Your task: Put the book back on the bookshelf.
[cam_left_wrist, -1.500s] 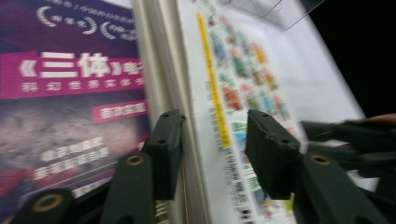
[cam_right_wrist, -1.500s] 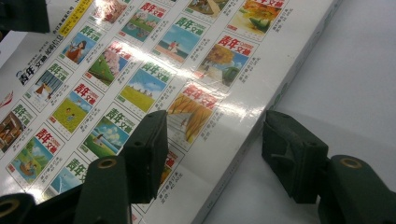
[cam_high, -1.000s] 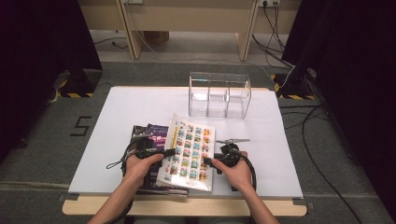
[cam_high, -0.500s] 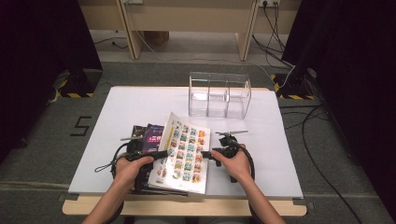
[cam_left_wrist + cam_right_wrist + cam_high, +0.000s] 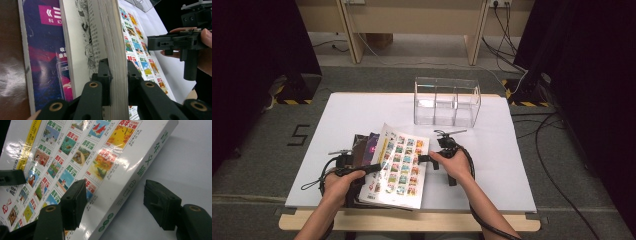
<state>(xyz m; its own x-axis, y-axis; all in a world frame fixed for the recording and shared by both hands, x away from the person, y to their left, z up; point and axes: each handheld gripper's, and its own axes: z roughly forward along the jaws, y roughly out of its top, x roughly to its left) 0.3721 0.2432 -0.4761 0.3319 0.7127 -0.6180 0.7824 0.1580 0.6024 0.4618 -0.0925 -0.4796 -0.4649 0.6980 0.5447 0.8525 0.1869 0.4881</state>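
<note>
A thick book (image 5: pixel 399 165) with a cover of many small colour pictures lies tilted at the table's front. My left gripper (image 5: pixel 374 167) grips its open page edge. In the left gripper view my left gripper (image 5: pixel 117 75) has its jaws pressed on the block of pages (image 5: pixel 113 45); they have just been closing on it. My right gripper (image 5: pixel 424 159) is at the book's spine side. In the right gripper view my right gripper (image 5: pixel 115 197) is open, with one jaw over the cover (image 5: pixel 82 157) and the other over the bare table, the white spine (image 5: pixel 135 185) between them.
A purple-covered book (image 5: pixel 373 142) and a dark brown one (image 5: pixel 359 145) lie under the lifted book, seen close as the purple cover (image 5: pixel 47 50). A clear three-compartment box (image 5: pixel 447 102) stands at the back of the white table (image 5: pixel 512 165).
Both hands and the picture-covered book have shifted to the left across the table's front. The left gripper keeps its hold on the page edge.
</note>
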